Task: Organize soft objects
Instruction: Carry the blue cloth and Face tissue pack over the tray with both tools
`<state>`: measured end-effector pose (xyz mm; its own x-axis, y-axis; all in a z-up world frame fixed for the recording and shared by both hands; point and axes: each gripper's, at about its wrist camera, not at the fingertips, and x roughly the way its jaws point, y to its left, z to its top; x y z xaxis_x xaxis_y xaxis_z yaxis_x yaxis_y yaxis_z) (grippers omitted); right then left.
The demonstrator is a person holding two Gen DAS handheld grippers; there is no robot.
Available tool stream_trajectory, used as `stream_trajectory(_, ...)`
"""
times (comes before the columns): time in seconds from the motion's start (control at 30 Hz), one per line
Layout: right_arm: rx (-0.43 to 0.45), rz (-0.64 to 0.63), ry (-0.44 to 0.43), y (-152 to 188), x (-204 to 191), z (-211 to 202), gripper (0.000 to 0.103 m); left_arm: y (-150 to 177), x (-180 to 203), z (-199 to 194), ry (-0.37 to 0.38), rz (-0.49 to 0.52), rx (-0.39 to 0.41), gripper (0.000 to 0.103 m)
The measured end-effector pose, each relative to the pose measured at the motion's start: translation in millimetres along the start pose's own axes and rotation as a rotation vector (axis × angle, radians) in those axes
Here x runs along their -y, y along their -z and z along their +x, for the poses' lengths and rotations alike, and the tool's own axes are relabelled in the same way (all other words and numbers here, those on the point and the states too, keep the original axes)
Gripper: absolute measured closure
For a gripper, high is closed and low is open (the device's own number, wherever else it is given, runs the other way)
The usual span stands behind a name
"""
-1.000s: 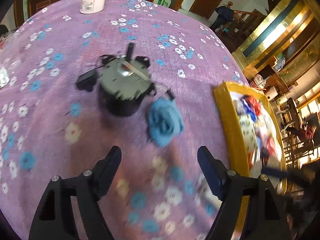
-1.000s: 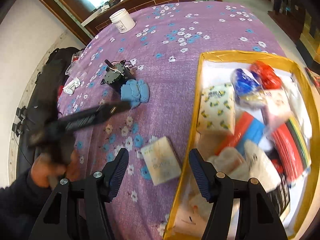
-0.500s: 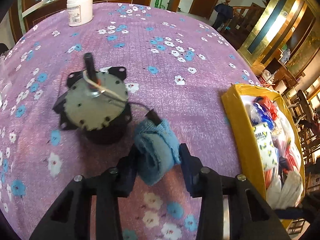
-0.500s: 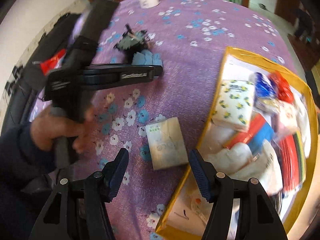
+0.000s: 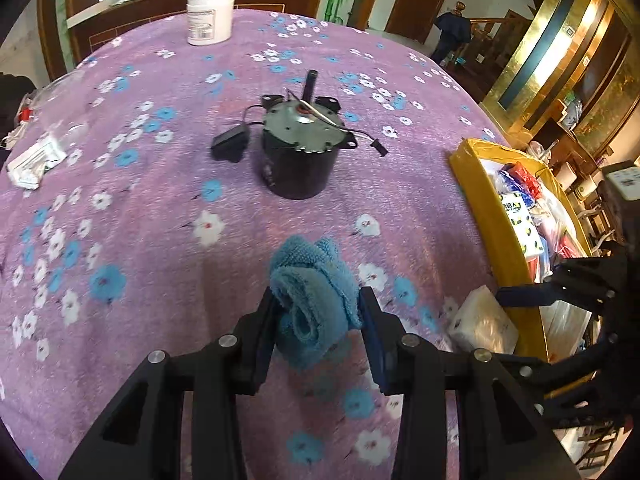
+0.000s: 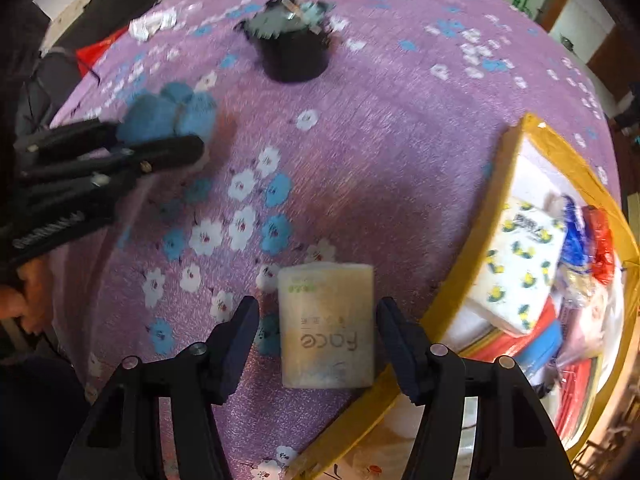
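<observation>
Blue towel (image 5: 314, 304): rolled soft cloth, now squeezed between the jaws of the left gripper (image 5: 318, 334); 1 second back it lay on the surface ahead of those jaws, touching the motor.
Left jaws: closed in from wide apart within that second and are now clamped on the towel, both pads pressed into the roll.
Towel position now: well clear of the black motor (image 5: 301, 148), which stands alone ahead of the jaws; whether the roll is lifted off the cloth I cannot tell.
Tissue pack (image 6: 327, 326): lies flat between the jaws of the right gripper (image 6: 318, 330); 1 second back it sat ahead of them.
Right jaws: apart, have just been closing slightly, pack between them, a gap shows at each pad, not gripped.
Task reading: 1 soft item secured, a 2nd lined up; both probably go to the yellow-rimmed box (image 6: 476, 240), just right of the right jaws, already holding other packs.
Surface: purple cloth with white and blue flowers (image 5: 160, 216).
Room: white jar (image 5: 210, 16) at the far edge; wooden cabinets, doors, gilt panels beyond.
</observation>
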<state>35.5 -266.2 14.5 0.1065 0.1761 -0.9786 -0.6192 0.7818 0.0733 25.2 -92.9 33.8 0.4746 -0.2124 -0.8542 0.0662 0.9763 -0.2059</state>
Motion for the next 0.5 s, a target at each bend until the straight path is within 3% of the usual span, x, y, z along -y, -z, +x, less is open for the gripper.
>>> stream_trajectory(0.03,0.004,-0.017,0.021,0.9,-2.9,1.0,0.042,1.6,-0.7,-1.7,0.0,0.002,0.003,0.065)
stream_trajectory(0.07,0.003,-0.026,0.026,1.8,-4.1,2.5,0.054,2.3,-0.9,-2.7,0.0,0.003,0.005,0.065)
stream_trajectory(0.2,0.027,-0.013,0.002,7.2,-6.7,-1.0,0.055,4.0,2.2,-5.5,0.001,0.006,0.012,0.065)
stream_trajectory(0.5,0.159,0.147,-0.129,39.2,8.2,-38.2,0.055,6.4,24.2,-12.2,0.009,0.048,0.029,0.065)
